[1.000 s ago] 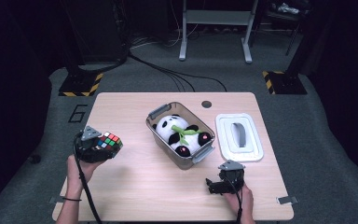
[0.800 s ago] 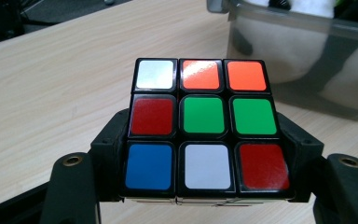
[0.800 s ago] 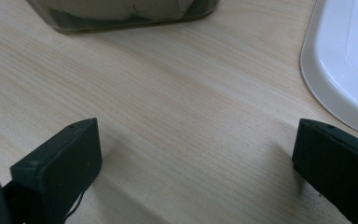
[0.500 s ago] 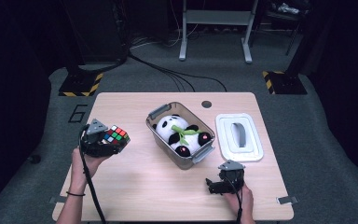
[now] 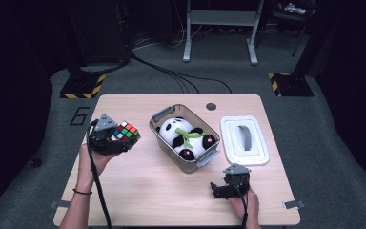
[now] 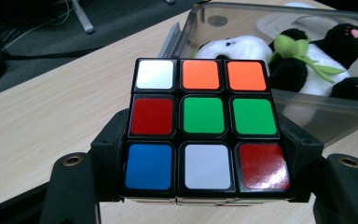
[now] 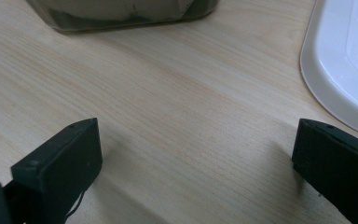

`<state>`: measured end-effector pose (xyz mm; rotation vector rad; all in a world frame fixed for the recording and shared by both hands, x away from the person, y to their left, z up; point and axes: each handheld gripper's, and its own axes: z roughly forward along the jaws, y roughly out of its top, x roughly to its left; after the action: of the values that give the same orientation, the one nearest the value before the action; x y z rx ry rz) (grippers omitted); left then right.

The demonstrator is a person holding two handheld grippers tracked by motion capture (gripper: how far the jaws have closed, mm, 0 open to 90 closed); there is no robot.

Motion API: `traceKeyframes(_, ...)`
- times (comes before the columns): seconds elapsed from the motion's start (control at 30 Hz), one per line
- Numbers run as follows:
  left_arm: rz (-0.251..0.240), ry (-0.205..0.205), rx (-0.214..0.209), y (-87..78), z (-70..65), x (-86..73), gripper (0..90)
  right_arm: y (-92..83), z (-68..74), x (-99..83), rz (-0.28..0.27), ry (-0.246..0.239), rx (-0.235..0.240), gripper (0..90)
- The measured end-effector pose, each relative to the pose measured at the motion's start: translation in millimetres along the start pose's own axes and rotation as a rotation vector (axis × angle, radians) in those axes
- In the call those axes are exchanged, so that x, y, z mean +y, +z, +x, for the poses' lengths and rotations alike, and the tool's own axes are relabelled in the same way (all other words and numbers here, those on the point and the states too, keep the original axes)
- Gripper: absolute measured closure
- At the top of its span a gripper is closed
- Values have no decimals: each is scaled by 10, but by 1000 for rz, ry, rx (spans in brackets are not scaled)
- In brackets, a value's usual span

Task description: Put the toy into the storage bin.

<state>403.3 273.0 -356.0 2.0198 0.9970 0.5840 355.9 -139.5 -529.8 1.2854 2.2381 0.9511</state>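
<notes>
Black jaws of the left gripper (image 6: 205,186) hide both flanks of the colour cube (image 6: 204,125) they clamp, and its underside is cut off at the bottom of the left gripper view. In the high view the cube (image 5: 127,132) hangs over the table's (image 5: 138,191) left part, just left of the clear bin (image 5: 158,116) holding the panda toy (image 5: 178,133). Since the earlier frames the left gripper (image 5: 106,139) has carried the cube up and rightward toward the bin. The right gripper (image 5: 225,187) stays low at the near edge, jaws wide apart with nothing between them, the white lid (image 5: 259,151) just beyond it.
</notes>
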Motion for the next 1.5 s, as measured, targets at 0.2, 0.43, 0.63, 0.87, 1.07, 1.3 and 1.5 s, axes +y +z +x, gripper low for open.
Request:
traceKeyframes(0.2,-7,26,-20,54,-99,135,341,0,0,0,0,1,-1,6)
traceKeyframes(0.43,-10,49,-53,147,-224,270,341,0,-2,0,0,-1,-1,7)
traceKeyframes(0.63,-7,52,-84,268,-341,370,341,0,-4,0,-2,-2,-4,7)
traceKeyframes(0.87,-4,48,-128,396,-455,481,341,-3,-11,0,0,-5,-3,8)
traceKeyframes(1.07,7,52,-151,548,-583,555,341,-2,-11,0,-1,-4,-4,8)
traceKeyframes(1.3,39,67,-180,750,-716,607,341,-3,-12,0,0,-5,-1,8)
traceKeyframes(1.5,59,64,-201,902,-816,634,341,-2,-12,0,-1,-4,-4,8)
